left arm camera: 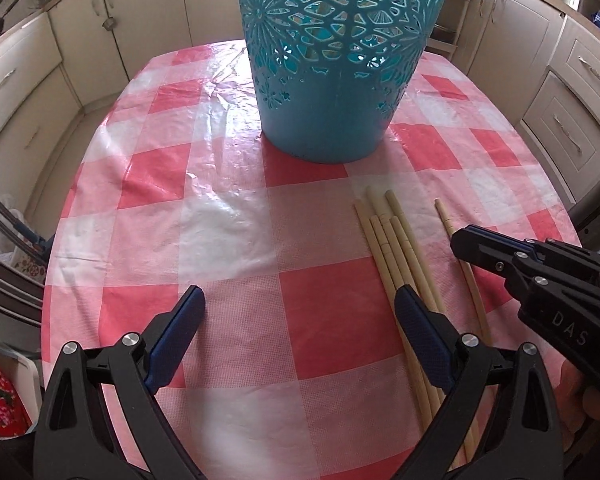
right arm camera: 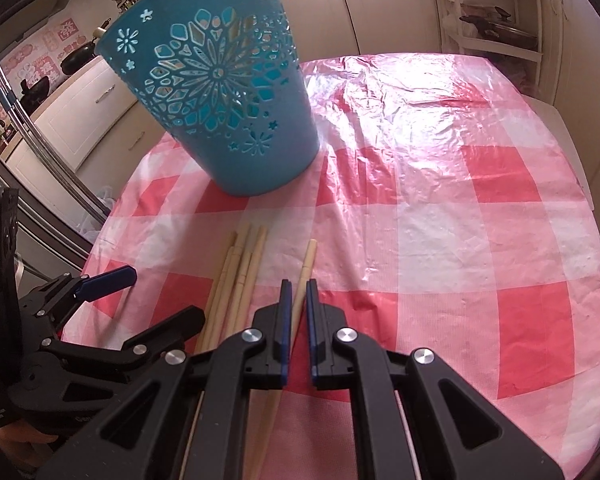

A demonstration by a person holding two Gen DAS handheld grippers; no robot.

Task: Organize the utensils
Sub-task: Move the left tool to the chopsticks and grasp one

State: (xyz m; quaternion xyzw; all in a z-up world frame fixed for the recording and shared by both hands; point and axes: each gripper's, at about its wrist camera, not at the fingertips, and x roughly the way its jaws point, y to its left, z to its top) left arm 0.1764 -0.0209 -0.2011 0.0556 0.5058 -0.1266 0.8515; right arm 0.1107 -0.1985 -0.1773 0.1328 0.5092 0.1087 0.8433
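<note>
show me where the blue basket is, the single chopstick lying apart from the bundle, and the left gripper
blue basket (left arm camera: 332,120), left wrist view, plain lower wall.
single chopstick (right arm camera: 309,258), right wrist view, upper shaft ahead of the jaws.
left gripper (left arm camera: 300,300), left wrist view, midway between its open jaws.

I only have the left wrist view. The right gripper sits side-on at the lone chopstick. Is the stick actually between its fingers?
Observer: Yes. In the right wrist view, the lone chopstick runs between the fingers of the right gripper, which are nearly together.
Operator: Clamped on it?
Observer: Cannot tell. Slim gaps seem to remain on either side of the stick.
Operator: My view cuts off the basket top. Anything sticking out?
Observer: The blue basket shows most of its rim here, and nothing pokes above that part.
</note>
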